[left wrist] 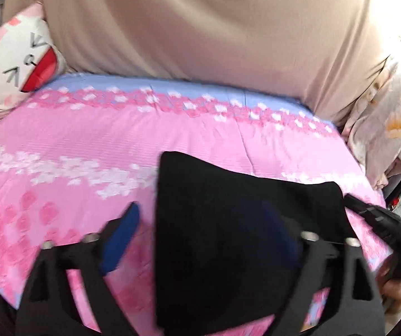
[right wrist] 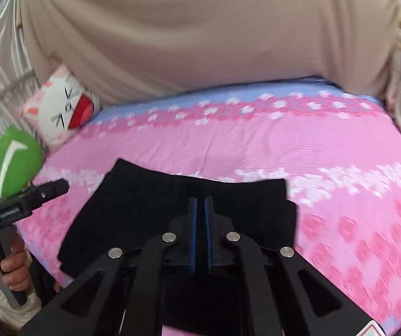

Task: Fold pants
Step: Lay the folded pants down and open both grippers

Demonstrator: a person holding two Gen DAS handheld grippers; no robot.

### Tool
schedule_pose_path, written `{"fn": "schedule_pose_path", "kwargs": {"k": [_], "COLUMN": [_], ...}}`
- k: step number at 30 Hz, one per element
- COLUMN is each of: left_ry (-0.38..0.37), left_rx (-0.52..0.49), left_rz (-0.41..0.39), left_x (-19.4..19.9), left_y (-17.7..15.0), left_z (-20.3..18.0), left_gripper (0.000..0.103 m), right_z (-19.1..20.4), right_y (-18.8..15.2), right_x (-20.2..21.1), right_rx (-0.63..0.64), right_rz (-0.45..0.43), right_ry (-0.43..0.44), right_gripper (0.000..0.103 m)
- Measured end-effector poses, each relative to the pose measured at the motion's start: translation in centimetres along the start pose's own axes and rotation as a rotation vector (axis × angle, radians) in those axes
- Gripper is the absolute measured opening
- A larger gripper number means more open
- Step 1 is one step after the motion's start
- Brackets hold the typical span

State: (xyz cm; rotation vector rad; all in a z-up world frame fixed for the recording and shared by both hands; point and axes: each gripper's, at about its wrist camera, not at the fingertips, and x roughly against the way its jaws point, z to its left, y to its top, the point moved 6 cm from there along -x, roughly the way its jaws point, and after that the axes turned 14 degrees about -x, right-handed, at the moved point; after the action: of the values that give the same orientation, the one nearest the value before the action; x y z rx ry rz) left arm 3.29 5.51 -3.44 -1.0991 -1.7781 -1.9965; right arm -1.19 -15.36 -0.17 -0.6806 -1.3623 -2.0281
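The black knit pants lie folded near the front edge of the pink floral bed sheet, the left gripper spread open, the right gripper nearly closed on nothing visible, so blurred, hurried motion could snag and undo the fold.

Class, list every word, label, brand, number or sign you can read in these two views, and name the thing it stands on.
No readable words or numbers in either view.
Green cushion: a white swoosh mark, no lettering.
Cat pillow: only a drawn face.
Sticker at the right gripper's base: cut off, unreadable.
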Motion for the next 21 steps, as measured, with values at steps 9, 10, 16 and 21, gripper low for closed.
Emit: {"fn": "schedule_pose_path", "kwargs": {"k": [9, 10, 16, 21], "left_ry": [0.078, 0.087, 0.1, 0.08], "left_rx": [0.062, 0.068, 0.042, -0.079], "left_rz": [0.177, 0.166, 0.114, 0.054], "left_x": [-7.9, -7.5, -4.3, 0.2], "left_y": [-1.7, -1.7, -2.2, -4.1], "left_z": [2.2, 2.4, 2.0, -0.5], "left_gripper": [0.09, 0.089, 0.089, 0.093], "right_z": [-4.6, -3.8, -5.7, -3.8], "right_y": [1.7, 1.1, -2.7, -4.2], "right_x": [-2.4, -1.4, -1.6, 3.0], "right_rx": [-0.117, -0.098, -0.124, -0.034], "right_rz": [0.015, 0.006, 0.052, -0.01], "right_ry": [-0.09, -0.06, -0.106, -0.116], "right_gripper": [0.009, 0.009, 0.002, 0.008]}}
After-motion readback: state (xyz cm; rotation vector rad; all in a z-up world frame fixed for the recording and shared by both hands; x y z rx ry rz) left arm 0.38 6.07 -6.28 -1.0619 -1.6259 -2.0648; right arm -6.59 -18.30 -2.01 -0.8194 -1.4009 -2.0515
